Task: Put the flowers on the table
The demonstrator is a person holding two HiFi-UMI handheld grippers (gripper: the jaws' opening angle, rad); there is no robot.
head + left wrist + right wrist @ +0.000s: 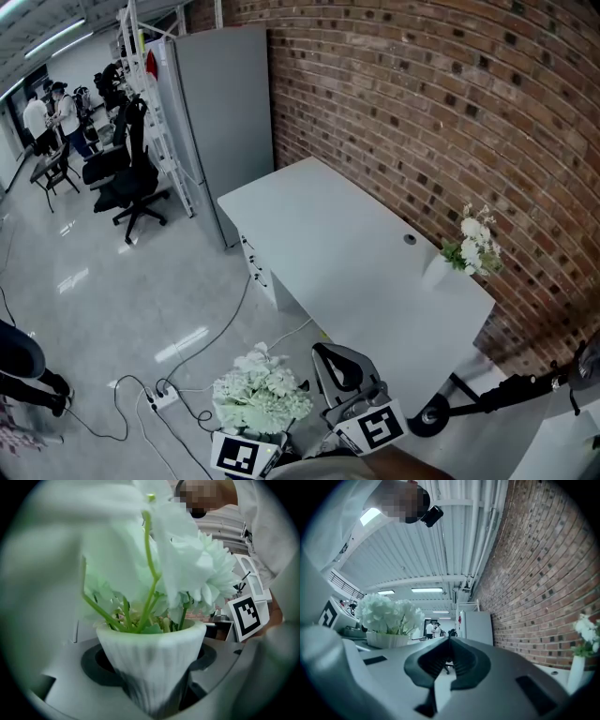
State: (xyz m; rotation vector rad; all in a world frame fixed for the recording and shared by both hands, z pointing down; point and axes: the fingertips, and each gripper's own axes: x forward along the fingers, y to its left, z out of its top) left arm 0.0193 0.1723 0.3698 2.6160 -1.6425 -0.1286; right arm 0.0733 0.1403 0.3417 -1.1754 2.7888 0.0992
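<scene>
A bunch of white flowers [262,394] stands in a ribbed white pot [152,660]. My left gripper [255,433] is shut on that pot, a jaw against each side, low at the bottom edge of the head view and over the floor. The blooms [187,569] fill the left gripper view. To its right, my right gripper [328,352] is shut with nothing in it; its tips [450,641] meet. The white table [337,253] lies ahead of both grippers. A slim white vase with flowers [473,246] stands at the table's far right corner.
A brick wall [450,103] runs behind the table. A grey cabinet [225,112] stands at its far end, with black office chairs [127,178] beyond. Cables and a power strip [164,398] lie on the floor. A black wheeled stand [487,398] sits below the table's right end.
</scene>
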